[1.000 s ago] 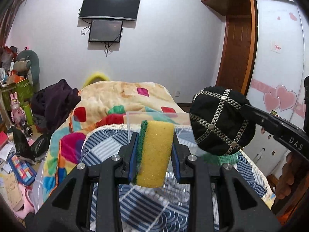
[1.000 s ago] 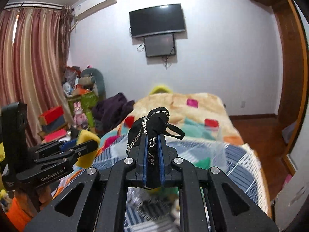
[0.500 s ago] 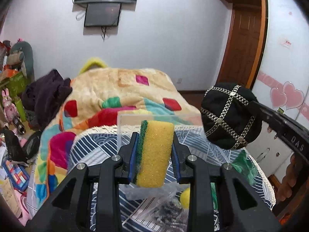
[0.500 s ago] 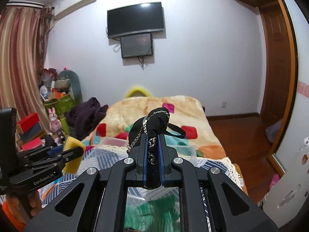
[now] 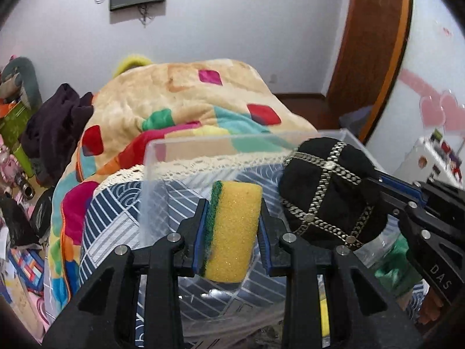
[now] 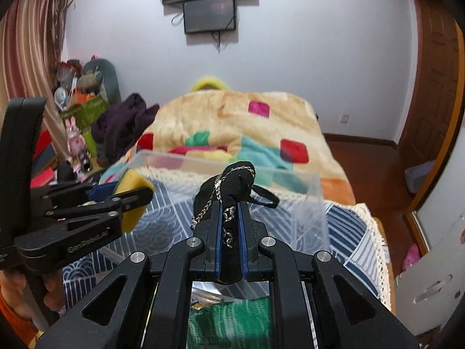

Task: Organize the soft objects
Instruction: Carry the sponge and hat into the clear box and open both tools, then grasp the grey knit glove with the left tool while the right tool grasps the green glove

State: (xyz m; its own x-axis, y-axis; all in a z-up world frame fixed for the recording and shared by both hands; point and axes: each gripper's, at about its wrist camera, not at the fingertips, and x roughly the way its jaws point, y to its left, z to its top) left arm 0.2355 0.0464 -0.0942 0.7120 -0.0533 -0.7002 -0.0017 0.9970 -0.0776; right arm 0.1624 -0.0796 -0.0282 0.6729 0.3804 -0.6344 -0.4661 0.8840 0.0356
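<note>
Your left gripper (image 5: 232,226) is clamped on the yellow sponge (image 5: 234,229), jaws pressing its green scrub face on one side and its yellow foam on the other; the sponge stands upright between the pads and is slightly squeezed. Your right gripper (image 6: 229,226) is closed tight on the black chain-trimmed pouch (image 5: 331,192), with only a narrow fold of fabric and chain between the pads and the bulk hanging forward of the tips. Beneath the right gripper a green knitted item (image 6: 232,320) lies on the patterned cloth; its exact position relative to the bin cannot be told. Just ahead, the clear plastic bin (image 5: 162,157) now fills the middle of both views, whereas a second ago it was only partly visible behind the sponge and both cameras looked higher at the wall. Both loads have come forward and down, and now sit over the bin's open top, side by side and close. In judgement, the carry is nearly done and release is next; watch that the two grippers do not collide. Beyond lies the colourful blanket (image 5: 189,96).
</note>
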